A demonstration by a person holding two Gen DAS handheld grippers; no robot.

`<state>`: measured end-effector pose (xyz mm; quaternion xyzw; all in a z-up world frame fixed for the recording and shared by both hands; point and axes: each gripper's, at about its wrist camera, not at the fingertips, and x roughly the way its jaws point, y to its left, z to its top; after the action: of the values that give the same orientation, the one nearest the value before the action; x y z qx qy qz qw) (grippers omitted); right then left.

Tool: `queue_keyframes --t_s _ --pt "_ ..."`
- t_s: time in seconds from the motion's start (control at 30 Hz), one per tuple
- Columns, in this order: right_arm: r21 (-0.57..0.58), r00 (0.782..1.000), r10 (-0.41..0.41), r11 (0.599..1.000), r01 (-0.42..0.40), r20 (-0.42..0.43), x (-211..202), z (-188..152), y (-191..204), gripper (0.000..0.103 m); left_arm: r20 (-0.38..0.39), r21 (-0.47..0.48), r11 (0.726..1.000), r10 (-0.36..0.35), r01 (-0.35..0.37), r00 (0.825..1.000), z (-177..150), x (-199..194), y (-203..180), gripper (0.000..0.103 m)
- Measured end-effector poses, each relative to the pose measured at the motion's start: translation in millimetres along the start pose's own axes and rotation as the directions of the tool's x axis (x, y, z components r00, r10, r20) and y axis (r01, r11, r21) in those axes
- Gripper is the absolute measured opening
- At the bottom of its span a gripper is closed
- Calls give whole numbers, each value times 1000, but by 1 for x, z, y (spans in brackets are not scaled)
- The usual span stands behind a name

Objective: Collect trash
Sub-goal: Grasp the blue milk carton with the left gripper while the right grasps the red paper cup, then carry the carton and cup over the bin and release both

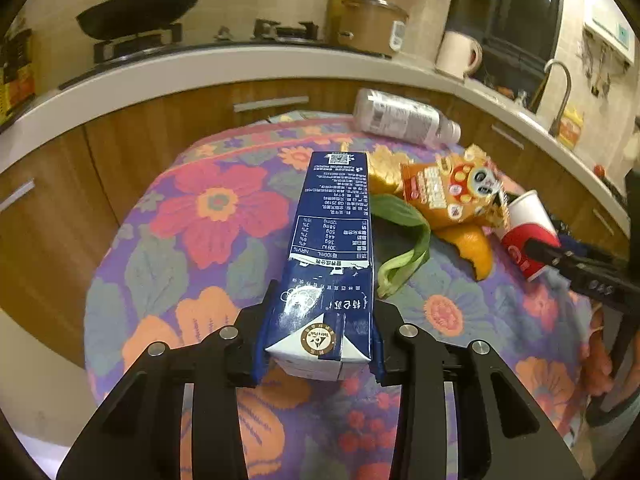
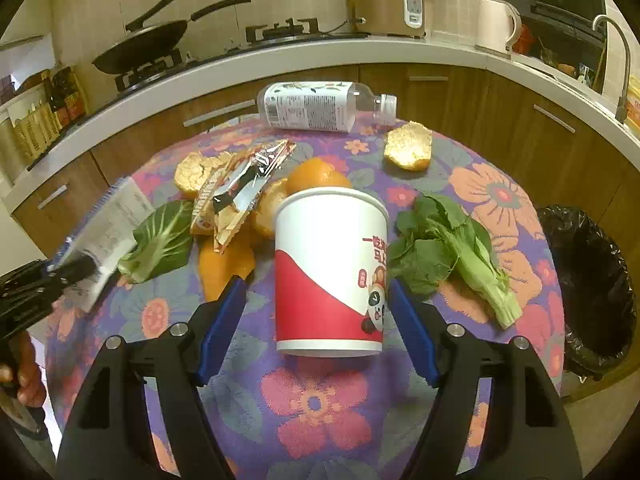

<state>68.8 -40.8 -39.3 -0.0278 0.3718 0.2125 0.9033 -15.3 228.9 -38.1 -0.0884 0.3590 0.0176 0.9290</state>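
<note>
My left gripper is shut on a blue milk carton, held above the flowered table; the carton also shows in the right wrist view. My right gripper is open, with its fingers either side of a red and white paper cup that stands on the table; the right finger is at the cup's wall, the left finger is apart from it. An orange snack wrapper, orange peels, leafy greens and a lying plastic bottle are on the table.
A black-lined trash bin stands right of the table. A kitchen counter with a wok, rice cooker and kettle curves behind. A whole orange sits behind the cup.
</note>
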Motion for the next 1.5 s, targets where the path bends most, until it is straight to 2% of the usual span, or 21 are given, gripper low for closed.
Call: queue_keyframes --t_s 0.03,0.17,0.4,0.53,0.67,0.83,1.03,1.33,1.5 --pt "-6 1000 -2 1000 2 -4 0 0 1 53 13 -7 1000 -3 3 1000 0 -4 0 35" --pt "-17 1000 16 1000 -16 5 -6 -3 3 52 58 -24 1000 -19 21 998 3 -23 -5 35" --pt "-75 994 37 997 -29 103 -44 -8 11 52 108 14 999 -49 47 993 12 -42 -28 35" --pt "-53 988 37 998 -29 153 -67 -5 -1 52 140 30 996 -87 83 986 18 -49 -47 35" --pt "-9 980 16 1000 -14 198 -86 -2 -24 52 176 59 987 -157 149 972 28 -54 -82 35" --pt "66 967 -56 997 40 248 -108 -1 -71 52 183 104 974 -217 201 959 42 -46 -131 35" --pt "181 952 -167 976 123 257 -120 -12 -145 52 144 172 946 -302 276 942 56 -18 -205 35" --pt "391 934 -283 902 182 218 -126 -40 -262 52 28 244 889 -407 388 913 77 46 -313 35" --pt "466 933 -325 856 222 153 -115 -53 -305 52 -48 281 860 -431 426 901 79 84 -371 35"
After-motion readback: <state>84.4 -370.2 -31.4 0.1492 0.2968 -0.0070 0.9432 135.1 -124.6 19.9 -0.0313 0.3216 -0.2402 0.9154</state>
